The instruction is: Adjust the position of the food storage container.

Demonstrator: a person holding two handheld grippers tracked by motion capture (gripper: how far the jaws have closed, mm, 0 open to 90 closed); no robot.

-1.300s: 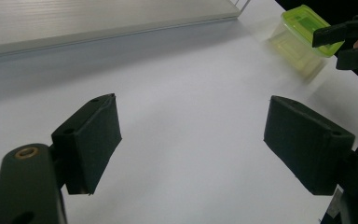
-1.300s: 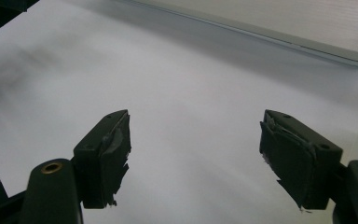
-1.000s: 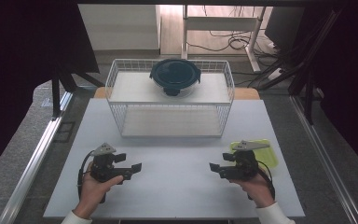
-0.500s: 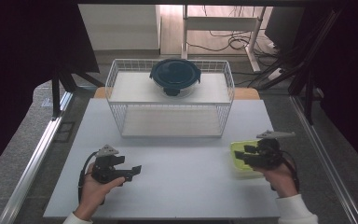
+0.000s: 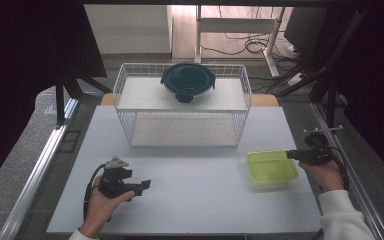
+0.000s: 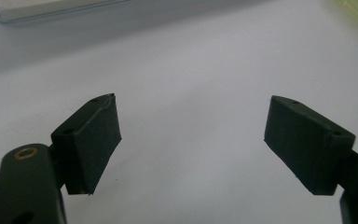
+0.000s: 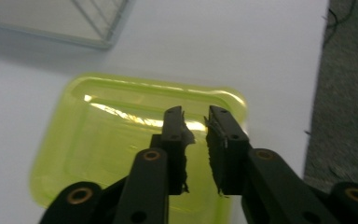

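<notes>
Here, at the table's seven o'clock, the left gripper (image 5: 145, 185) rests released on the white table (image 5: 195, 210), its jaws wide apart with nothing between them, well apart from everything else. At twelve o'clock stands the wire basket (image 5: 182, 107), with a dark round lidded container (image 5: 188, 82) on its top shelf. At four o'clock lies the yellow-green tray (image 5: 271, 167), and the right gripper (image 7: 196, 128) hangs over its right rim, jaws just closing to a narrow gap; no rim shows caught between them, so it grasps nothing yet. To take the tray well, I would lower one jaw inside the wall and one outside before clenching. The table's right edge runs near the tray at three o'clock; open room lies toward the centre, at nine o'clock from it.
</notes>
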